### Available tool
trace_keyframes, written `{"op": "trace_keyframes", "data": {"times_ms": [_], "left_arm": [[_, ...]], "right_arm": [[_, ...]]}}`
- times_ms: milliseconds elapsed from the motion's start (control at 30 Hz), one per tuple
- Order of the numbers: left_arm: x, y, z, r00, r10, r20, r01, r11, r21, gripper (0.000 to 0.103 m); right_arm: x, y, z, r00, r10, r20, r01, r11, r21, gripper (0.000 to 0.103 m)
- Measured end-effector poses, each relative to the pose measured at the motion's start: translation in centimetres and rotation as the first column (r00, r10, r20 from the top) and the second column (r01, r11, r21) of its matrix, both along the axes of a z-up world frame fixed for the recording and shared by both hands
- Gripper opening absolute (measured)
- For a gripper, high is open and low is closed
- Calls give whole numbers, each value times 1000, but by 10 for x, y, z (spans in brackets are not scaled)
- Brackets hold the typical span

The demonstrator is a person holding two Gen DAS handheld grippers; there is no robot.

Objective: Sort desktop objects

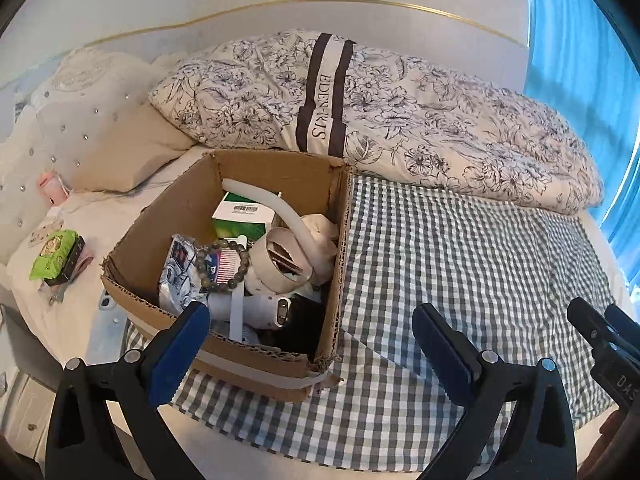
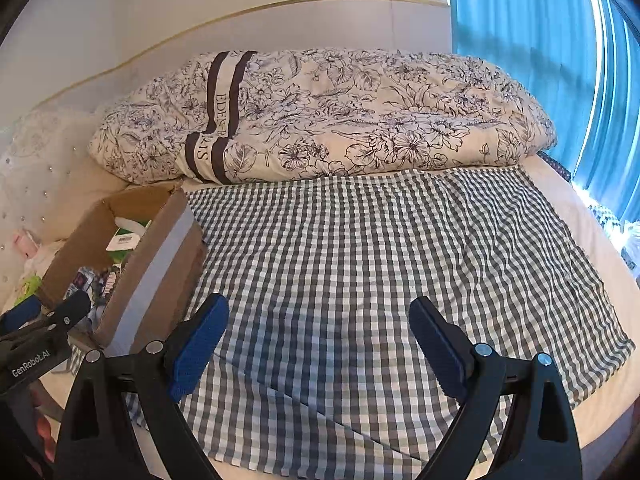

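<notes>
Hovering side by side over the bed, both grippers hang empty; the left gripper (image 1: 310, 336) has its jaws spread wide, near the front corner of the box (image 1: 240, 360), and the right gripper (image 2: 318, 344) is just as wide apart above bare checked cloth (image 2: 360, 240). Nothing sits between either pair of pads.

All the small things lie in the box: a bead bracelet (image 1: 224, 264) draped on top, a tape roll (image 1: 284, 264) tipped on its side, a green carton (image 1: 240, 220) toward the back, a printed pouch (image 1: 178, 276), a white tube (image 1: 280, 208) arching over the lot; piled loose, as things dropped in rather than arranged. The box stands at the cloth's left edge, leaving the cloth as an open working patch, and that patch carries no objects at all.

So it reads two ways: a full box waiting to be emptied onto the cloth, or a cloth cleared into the box; these views can't settle which. A green packet (image 1: 56, 256) lies off the cloth by the pillow (image 1: 132, 152), beyond the box.
</notes>
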State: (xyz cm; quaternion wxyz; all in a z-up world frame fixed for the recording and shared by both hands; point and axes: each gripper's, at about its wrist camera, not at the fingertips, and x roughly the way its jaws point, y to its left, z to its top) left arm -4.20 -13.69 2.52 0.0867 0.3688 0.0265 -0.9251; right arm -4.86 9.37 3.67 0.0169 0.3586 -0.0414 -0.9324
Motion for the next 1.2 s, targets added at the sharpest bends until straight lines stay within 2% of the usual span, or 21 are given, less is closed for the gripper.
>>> {"op": "trace_keyframes", "data": {"times_ms": [700, 1200], "left_arm": [[-1, 8, 0, 1000, -12, 5, 12, 999, -35, 103], [-1, 5, -1, 1000, -15, 9, 15, 999, -32, 103]], "right_arm": [[6, -11, -4, 1000, 23, 2, -24, 999, 27, 92], [6, -13, -6, 1000, 27, 14, -27, 999, 37, 92]]}}
